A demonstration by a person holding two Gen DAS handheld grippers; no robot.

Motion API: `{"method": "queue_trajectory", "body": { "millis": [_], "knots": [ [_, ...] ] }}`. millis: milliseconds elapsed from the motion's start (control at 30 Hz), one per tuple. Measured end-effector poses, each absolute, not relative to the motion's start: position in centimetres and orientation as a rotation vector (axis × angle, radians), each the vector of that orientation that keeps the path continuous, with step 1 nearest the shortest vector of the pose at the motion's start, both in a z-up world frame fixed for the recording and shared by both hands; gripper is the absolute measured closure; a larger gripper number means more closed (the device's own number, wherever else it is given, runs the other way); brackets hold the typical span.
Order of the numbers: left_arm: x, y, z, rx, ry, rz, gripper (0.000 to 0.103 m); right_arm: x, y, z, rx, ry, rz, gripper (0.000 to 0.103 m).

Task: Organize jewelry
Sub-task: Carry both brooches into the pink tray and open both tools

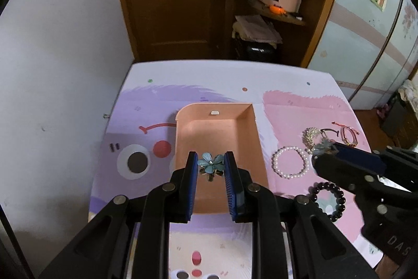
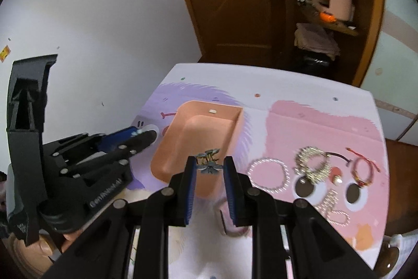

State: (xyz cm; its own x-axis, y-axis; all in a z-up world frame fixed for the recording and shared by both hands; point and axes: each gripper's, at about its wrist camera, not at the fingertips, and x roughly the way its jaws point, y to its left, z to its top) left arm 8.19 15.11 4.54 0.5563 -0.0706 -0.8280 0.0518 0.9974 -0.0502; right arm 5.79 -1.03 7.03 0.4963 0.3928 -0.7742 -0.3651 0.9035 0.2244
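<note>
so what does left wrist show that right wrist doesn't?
Only left wrist: dark bead bracelet near the right gripper, and the left gripper shut on a blue flower clip.

Only right wrist: the right gripper holding its own flower clip, gold chain.

Both: peach tray, pearl bracelet, red cord bracelet.

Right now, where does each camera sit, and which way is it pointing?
Left wrist view: sits on the left gripper and looks forward and down along its two fingers at the peach tray. The pads pinch a blue flower clip, and the right gripper shows at right.
Right wrist view: sits on the right gripper and faces the tray from its right. It pinches a second flower clip, and the left gripper shows at left.
Shared: tray, pearl bracelet, wooden door.
</note>
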Motion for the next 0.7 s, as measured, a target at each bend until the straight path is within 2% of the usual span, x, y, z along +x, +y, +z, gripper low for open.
{"method": "queue_trajectory", "body": {
  "millis": [367, 667, 700],
  "knots": [
    [11.5, 14.8, -2.2, 0.059, 1.113, -0.089, 0.085, 12.5, 3.0, 0.5, 0.056, 1.101, 0.437, 0.082],
    [12.9, 15.6, -4.1, 0.009, 1.161, -0.084, 0.085, 13.9, 4.5, -2.4, 0.039, 1.156, 0.440, 0.082],
    [12.9, 15.5, -4.2, 0.009, 1.162, -0.085, 0.081, 14.0, 4.5, -2.6, 0.033, 1.158, 0.439, 0.082]
  ]
}}
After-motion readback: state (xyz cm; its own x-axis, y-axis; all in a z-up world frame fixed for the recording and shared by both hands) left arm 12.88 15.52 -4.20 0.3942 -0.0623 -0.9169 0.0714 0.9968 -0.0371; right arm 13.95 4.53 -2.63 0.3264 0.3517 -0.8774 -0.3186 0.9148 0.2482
